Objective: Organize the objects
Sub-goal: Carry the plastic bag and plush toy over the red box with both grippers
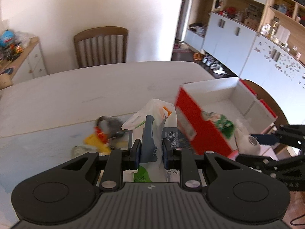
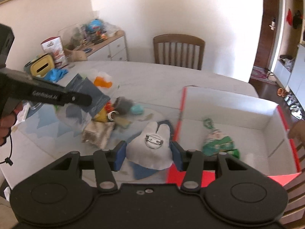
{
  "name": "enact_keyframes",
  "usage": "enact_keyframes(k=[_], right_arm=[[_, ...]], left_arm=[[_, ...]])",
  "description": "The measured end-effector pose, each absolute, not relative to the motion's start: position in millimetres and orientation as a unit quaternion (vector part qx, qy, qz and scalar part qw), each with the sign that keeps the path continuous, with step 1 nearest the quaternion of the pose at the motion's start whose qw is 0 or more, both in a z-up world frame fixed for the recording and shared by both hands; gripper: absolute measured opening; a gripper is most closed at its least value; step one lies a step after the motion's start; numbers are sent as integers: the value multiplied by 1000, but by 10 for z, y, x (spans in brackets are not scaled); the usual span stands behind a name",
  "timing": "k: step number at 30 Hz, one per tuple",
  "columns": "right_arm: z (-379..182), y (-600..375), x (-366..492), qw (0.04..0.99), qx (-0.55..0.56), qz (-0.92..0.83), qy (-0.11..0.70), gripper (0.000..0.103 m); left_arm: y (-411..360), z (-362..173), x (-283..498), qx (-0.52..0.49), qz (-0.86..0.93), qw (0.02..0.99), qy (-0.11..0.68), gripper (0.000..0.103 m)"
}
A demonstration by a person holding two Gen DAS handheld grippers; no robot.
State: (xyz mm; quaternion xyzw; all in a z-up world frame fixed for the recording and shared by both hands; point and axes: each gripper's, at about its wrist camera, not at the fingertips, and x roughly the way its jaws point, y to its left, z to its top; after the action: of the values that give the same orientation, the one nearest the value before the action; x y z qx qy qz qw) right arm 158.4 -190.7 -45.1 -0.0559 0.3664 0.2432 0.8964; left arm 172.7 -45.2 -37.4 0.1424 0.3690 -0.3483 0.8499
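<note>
My left gripper (image 1: 151,152) is shut on a plastic bag with grey-blue packets (image 1: 152,131) and holds it above the table; the bag also shows in the right wrist view (image 2: 85,93). My right gripper (image 2: 148,155) is shut on a white tooth-shaped plush with a pin badge (image 2: 150,148), next to the red-and-white box (image 2: 228,105). A green snack bag (image 2: 219,143) lies inside the box. The box (image 1: 215,93) and the plush (image 1: 247,139) also show at the right in the left wrist view.
A heap of small items (image 2: 118,112) lies on the table (image 2: 152,76), with a crumpled beige bag (image 2: 97,133). A yellow tissue box (image 2: 41,66) and a blue cloth (image 2: 56,74) sit far left. A chair (image 2: 179,49) stands behind.
</note>
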Motion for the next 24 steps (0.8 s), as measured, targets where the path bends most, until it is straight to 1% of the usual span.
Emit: enact_keyframes(k=[14,24], right_arm=[[-470,-2733,1870,908,-47,205,362,49],[-563,-3164,2198,913,-54,177,364,49]], left_arm=[[-1554,-437,1341,182,-406,823,353,22],[-2206,-516,1329,215,-419,811,348,22]])
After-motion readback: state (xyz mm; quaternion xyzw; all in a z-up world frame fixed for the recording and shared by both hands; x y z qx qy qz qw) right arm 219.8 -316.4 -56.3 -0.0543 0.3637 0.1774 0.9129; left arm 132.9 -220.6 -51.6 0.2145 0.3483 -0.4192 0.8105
